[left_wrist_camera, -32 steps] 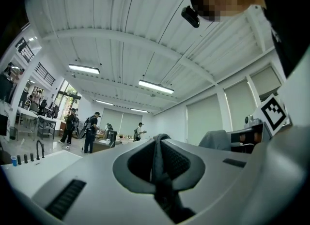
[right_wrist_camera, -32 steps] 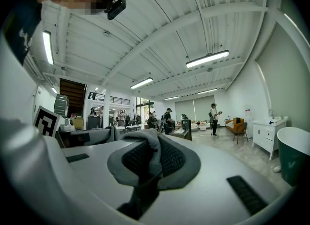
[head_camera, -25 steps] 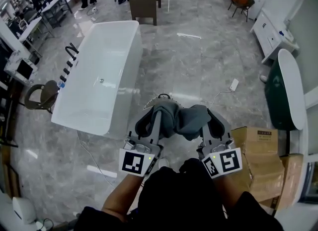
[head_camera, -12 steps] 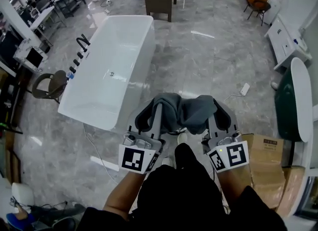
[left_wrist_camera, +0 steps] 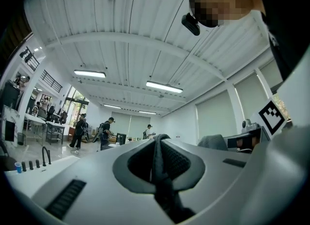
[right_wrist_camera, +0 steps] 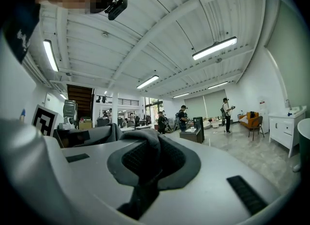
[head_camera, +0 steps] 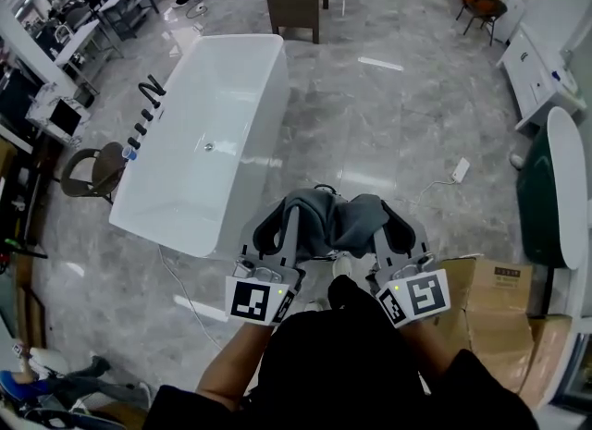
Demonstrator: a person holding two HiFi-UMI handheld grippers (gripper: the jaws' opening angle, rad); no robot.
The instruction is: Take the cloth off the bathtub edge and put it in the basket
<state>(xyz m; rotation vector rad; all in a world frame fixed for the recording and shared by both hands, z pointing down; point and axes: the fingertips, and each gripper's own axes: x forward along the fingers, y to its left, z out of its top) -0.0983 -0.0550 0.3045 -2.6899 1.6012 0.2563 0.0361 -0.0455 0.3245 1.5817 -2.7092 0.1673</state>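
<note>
The left gripper (head_camera: 292, 208) and the right gripper (head_camera: 383, 212) are held side by side in front of the person's body, jaws pointing forward and away, with the grey cloth (head_camera: 335, 219) strung between them. The left gripper's jaws are drawn together on one end of the cloth. In the left gripper view a thin dark fold of it runs up through the narrow slot between the ribbed pads (left_wrist_camera: 173, 158) and peaks at the tips. The right gripper's jaws are clamped on the other end. In the right gripper view the fabric drapes over the tips and a fold of it hangs down between the pads (right_wrist_camera: 131, 160). From the head view the cloth bunches over both sets of tips and sags in a loose hump across the gap between the two grippers, with a fold hanging below that gap. It is off every surface, carried in the air above the grey marble floor (head_camera: 388, 123). The white bathtub (head_camera: 236, 86) stands ahead of the left gripper and out to its left, well apart from the cloth. A cardboard box (head_camera: 488, 301) sits on the floor just to the right of the right gripper.
</note>
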